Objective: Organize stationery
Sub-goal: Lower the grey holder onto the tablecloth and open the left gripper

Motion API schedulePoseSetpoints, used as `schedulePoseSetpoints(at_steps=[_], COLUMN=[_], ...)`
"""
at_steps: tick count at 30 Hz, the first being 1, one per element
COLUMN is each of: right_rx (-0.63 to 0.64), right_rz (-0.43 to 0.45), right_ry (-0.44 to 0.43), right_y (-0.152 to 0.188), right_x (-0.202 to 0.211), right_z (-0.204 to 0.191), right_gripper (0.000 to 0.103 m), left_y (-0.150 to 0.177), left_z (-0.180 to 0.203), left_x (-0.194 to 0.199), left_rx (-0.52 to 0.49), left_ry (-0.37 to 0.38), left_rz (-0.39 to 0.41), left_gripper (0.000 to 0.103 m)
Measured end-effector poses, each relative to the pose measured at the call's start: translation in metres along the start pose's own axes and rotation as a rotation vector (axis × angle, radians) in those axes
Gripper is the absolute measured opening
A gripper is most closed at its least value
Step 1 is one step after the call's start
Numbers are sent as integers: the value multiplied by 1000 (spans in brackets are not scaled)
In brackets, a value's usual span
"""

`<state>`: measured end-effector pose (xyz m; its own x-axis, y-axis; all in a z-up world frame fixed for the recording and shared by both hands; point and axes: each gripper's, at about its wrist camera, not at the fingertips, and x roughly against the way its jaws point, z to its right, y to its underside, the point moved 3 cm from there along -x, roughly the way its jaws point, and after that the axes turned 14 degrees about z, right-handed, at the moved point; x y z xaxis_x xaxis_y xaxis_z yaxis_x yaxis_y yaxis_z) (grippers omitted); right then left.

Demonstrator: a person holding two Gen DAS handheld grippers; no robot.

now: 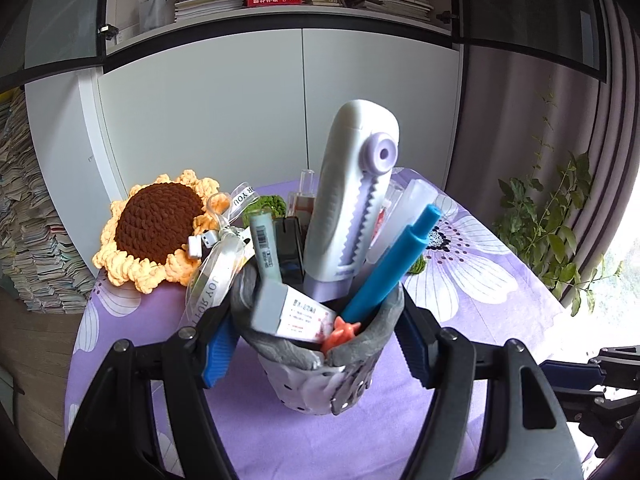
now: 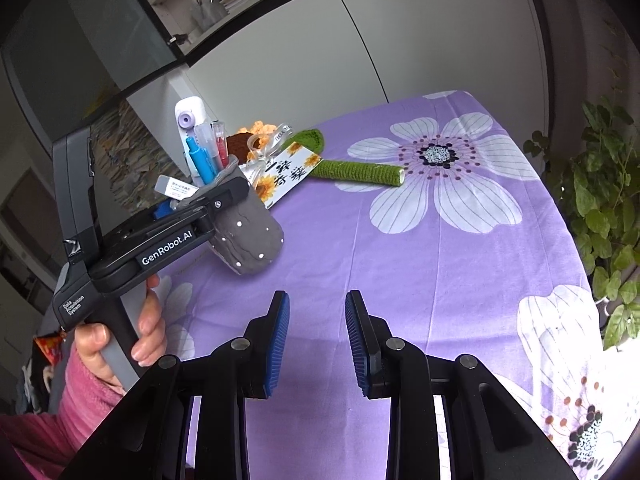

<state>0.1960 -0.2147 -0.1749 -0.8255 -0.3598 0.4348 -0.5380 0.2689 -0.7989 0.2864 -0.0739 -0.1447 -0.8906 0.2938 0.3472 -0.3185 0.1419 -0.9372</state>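
Observation:
My left gripper (image 1: 316,344) is shut on a grey felt pen holder (image 1: 320,380), its blue pads pressing the rim from both sides. The holder carries a white-and-purple cutter (image 1: 352,200), a blue pen (image 1: 392,268), a boxed eraser (image 1: 288,312), a grey marker (image 1: 264,244) and an orange star-topped piece (image 1: 340,334). In the right wrist view the holder (image 2: 248,236) leans in the left gripper (image 2: 208,204) over the purple flowered cloth (image 2: 400,264), with a hand on the grip. My right gripper (image 2: 317,320) stands open over bare cloth with nothing between its pads.
A crocheted sunflower (image 1: 156,228) with ribbon, a printed card (image 2: 288,176) and a green stem (image 2: 356,170) lie behind the holder. White cabinet doors (image 1: 280,112) stand beyond the table. A leafy plant (image 2: 600,208) is off the right edge. Stacked books (image 1: 28,232) fill the left.

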Motion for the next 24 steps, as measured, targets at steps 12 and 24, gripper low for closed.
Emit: schedulePoseSetpoints(at_steps=[12, 24], right_rx=[13, 11], right_rz=[12, 0], right_ry=[52, 85], right_y=[-4, -2], right_x=[-3, -5], right_z=[13, 13], right_gripper=[30, 30], left_y=[8, 16], left_z=[15, 15], left_x=[-27, -27], left_rx=[-5, 3], left_ry=[5, 2], left_rz=[-54, -78], left_gripper=[68, 74])
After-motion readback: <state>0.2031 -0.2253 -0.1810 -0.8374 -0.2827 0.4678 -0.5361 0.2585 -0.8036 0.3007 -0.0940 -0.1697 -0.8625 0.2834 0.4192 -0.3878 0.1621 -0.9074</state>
